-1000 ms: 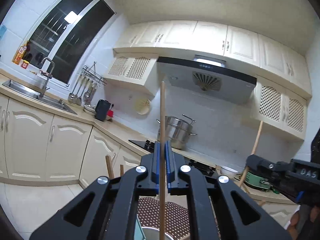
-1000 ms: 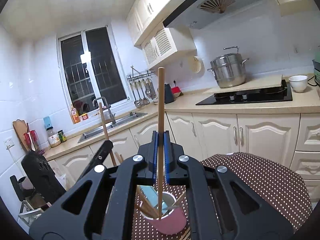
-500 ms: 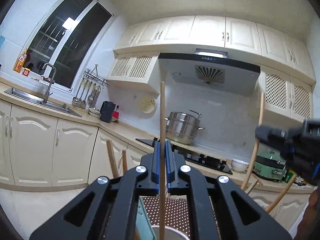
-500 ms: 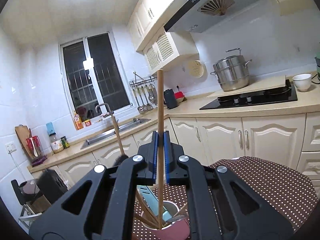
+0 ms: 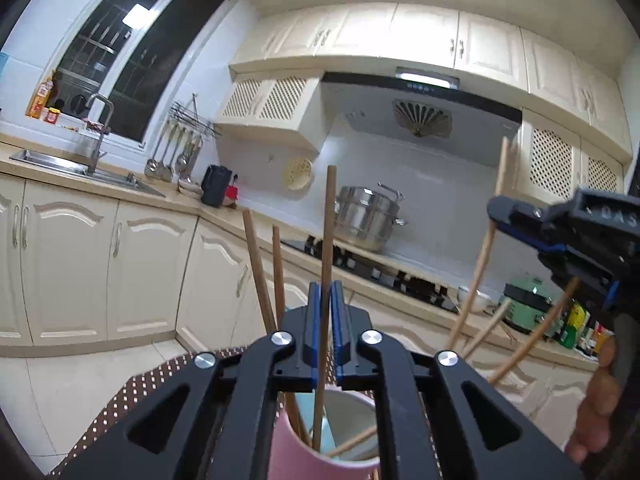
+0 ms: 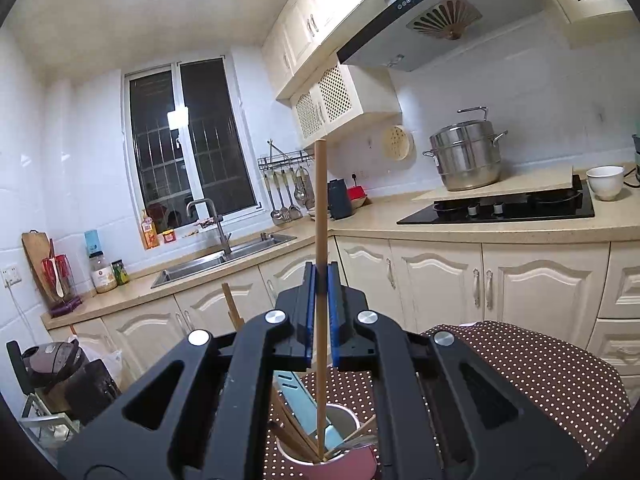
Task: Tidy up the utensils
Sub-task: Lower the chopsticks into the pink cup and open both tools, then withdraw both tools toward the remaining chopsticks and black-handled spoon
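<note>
My left gripper [image 5: 325, 292] is shut on a wooden chopstick [image 5: 329, 224] held upright, its lower end inside a pink cup [image 5: 316, 454]. My right gripper [image 6: 320, 276] is shut on another wooden chopstick [image 6: 320, 200], upright, its tip down in the same pink cup [image 6: 340, 466]. The cup holds several wooden utensils [image 5: 260, 272] and a light blue one [image 6: 304, 404]. The right gripper also shows in the left wrist view [image 5: 500, 206] at the upper right, with its chopstick [image 5: 480, 256] slanting down.
The cup stands on a brown polka-dot cloth [image 6: 540, 364]. Behind are cream cabinets [image 6: 440, 288], a sink [image 6: 224, 256], a black hob [image 6: 500, 208] with a steel pot [image 6: 466, 156], and a white bowl [image 6: 606, 182].
Both grippers have moved lower, carrying their chopsticks down into the pink cup. The cup now shows more fully in both views.
</note>
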A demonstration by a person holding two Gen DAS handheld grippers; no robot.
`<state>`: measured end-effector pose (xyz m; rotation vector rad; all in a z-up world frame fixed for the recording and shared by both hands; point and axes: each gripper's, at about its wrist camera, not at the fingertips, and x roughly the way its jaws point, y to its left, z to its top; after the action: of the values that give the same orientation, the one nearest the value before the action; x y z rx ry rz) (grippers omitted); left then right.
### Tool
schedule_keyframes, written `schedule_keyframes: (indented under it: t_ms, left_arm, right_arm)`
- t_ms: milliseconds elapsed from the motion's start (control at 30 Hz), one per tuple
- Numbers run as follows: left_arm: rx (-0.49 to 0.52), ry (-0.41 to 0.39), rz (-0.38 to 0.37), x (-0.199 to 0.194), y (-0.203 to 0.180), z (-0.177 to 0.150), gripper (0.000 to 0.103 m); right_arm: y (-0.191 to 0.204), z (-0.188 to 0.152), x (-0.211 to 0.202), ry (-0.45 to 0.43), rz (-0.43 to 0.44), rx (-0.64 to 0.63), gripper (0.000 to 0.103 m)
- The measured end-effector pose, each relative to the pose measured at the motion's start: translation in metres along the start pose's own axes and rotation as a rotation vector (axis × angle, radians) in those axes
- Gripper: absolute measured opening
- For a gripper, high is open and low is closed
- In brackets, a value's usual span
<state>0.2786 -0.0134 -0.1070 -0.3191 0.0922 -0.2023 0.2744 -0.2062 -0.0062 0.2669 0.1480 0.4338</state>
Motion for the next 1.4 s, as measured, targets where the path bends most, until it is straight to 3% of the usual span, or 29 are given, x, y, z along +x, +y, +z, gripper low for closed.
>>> schedule_keyframes:
  t_ms: [67, 100, 133, 200, 400, 500, 667, 833, 1067, 1133, 1200, 1400]
  left_arm:
    - [-0.014, 0.025, -0.015, -0.003, 0.004, -0.001, 0.006]
    - [-0.026, 0.041, -0.024, -0.004, 0.006, -0.001, 0.011]
    - [-0.035, 0.051, -0.03, -0.005, 0.007, 0.0, 0.025]
    - [-0.053, 0.049, -0.036, -0.011, 0.01, 0.002, 0.033]
    - [-0.032, 0.059, -0.013, -0.027, 0.011, 0.011, 0.046]
    - [-0.01, 0.071, 0.055, -0.033, 0.014, 0.016, 0.047]
    - [0.004, 0.128, 0.1, -0.037, 0.019, 0.021, 0.05]
    - [0.017, 0.173, 0.103, -0.041, 0.021, 0.024, 0.053]
    - [0.013, 0.21, 0.095, -0.048, 0.022, 0.028, 0.055]
    - [0.01, 0.214, 0.094, -0.051, 0.023, 0.03, 0.055]
    - [0.015, 0.216, 0.094, -0.055, 0.022, 0.031, 0.055]
    - [0.046, 0.224, 0.102, -0.066, 0.014, 0.033, 0.057]
  right_arm:
    - [0.004, -0.001, 0.0, 0.003, -0.005, -0.017, 0.006]
    - [0.007, -0.002, 0.0, 0.004, -0.007, -0.028, 0.006]
    - [0.009, -0.003, 0.001, 0.008, -0.01, -0.04, 0.006]
    - [0.014, -0.007, 0.004, 0.029, -0.019, -0.065, 0.006]
    - [0.019, -0.018, 0.007, 0.09, -0.035, -0.081, 0.006]
    - [0.022, -0.022, 0.007, 0.115, -0.046, -0.097, 0.006]
    - [0.028, -0.031, 0.006, 0.152, -0.073, -0.131, 0.006]
    - [0.031, -0.039, 0.008, 0.201, -0.092, -0.135, 0.007]
    - [0.039, -0.036, -0.002, 0.206, -0.106, -0.14, 0.008]
    - [0.041, -0.034, -0.006, 0.199, -0.113, -0.138, 0.021]
    - [0.04, -0.032, -0.01, 0.185, -0.116, -0.123, 0.049]
    - [0.042, -0.029, -0.024, 0.167, -0.121, -0.105, 0.049]
